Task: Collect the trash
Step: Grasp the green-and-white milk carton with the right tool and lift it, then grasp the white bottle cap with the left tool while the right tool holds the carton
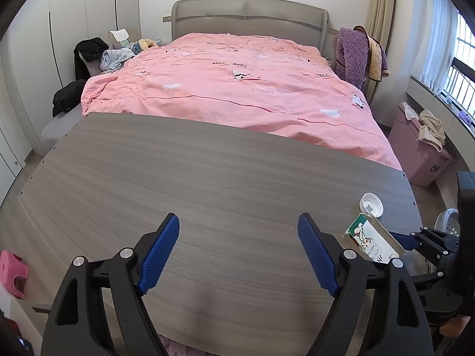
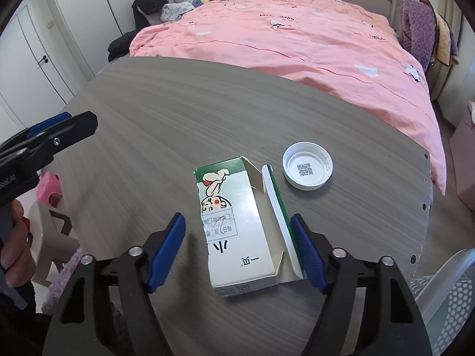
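An opened white-and-green paper carton (image 2: 240,231) lies flat on the grey wood-grain table (image 2: 178,112), between the fingers of my right gripper (image 2: 237,252), which is open around it; the right pad (image 2: 308,255) is close to the carton's raised flap. A white plastic lid (image 2: 307,166) lies upside down just beyond the carton. In the left wrist view the carton (image 1: 371,240) and lid (image 1: 371,204) sit at the far right. My left gripper (image 1: 237,252) is open and empty over bare table.
A bed with a pink duvet (image 1: 237,83) stands behind the table. A pink bin with cloth (image 1: 421,151) is at the right, a pink stool (image 1: 13,270) at the left, a white mesh basket (image 2: 445,290) at the table's right edge.
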`<state>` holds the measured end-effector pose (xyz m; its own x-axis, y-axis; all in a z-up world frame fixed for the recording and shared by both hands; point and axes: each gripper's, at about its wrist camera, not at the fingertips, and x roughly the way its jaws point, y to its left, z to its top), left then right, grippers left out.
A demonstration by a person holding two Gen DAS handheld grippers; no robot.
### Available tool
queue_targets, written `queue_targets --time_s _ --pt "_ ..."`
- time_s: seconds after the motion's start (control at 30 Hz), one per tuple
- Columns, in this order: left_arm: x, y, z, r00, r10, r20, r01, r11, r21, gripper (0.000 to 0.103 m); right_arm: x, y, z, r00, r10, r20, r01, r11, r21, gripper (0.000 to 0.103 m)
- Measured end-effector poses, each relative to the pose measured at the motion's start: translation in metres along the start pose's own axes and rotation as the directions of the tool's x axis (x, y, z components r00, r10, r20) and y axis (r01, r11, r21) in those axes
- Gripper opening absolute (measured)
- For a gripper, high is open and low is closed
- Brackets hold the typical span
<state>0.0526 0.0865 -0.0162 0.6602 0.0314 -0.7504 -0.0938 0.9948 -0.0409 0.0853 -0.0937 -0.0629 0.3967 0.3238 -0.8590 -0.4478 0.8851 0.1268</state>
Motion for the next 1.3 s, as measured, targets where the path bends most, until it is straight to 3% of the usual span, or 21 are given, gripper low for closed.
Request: queue_targets --time_s 0.1,0.2,0.53,0.97,1.3 --pt "0.001 0.0 -0.002 1.0 0.0 -0.006 0.0 1.0 0.003 0.078 0.0 0.004 -0.002 1.0 -0.017 0.014 0.017 1.0 -0.004 0.047" --pt "0.001 0.0 -0.003 1.0 0.0 -0.008 0.0 1.0 0.006 0.078 -0.004 0.004 -0.006 0.999 -0.005 0.033 0.004 1.0 0.017 0.038" --pt "0.006 -0.02 -0.007 0.999 -0.027 -0.034 0.029 0.998 0.057 0.078 -0.041 -0.007 -0.042 0.994 -0.01 0.108 -0.005 0.991 0.137 0.036" --pt "0.033 -0.117 -0.004 0.976 -0.18 -0.122 0.202 0.96 0.196 0.078 -0.111 -0.073 -0.083 0.965 -0.164 0.205 0.078 0.926 0.37 0.036" --pt "0.082 -0.164 0.003 0.966 -0.166 -0.199 0.214 0.944 0.253 0.078 -0.117 -0.101 -0.099 0.962 -0.177 0.209 0.066 0.89 0.451 0.036"
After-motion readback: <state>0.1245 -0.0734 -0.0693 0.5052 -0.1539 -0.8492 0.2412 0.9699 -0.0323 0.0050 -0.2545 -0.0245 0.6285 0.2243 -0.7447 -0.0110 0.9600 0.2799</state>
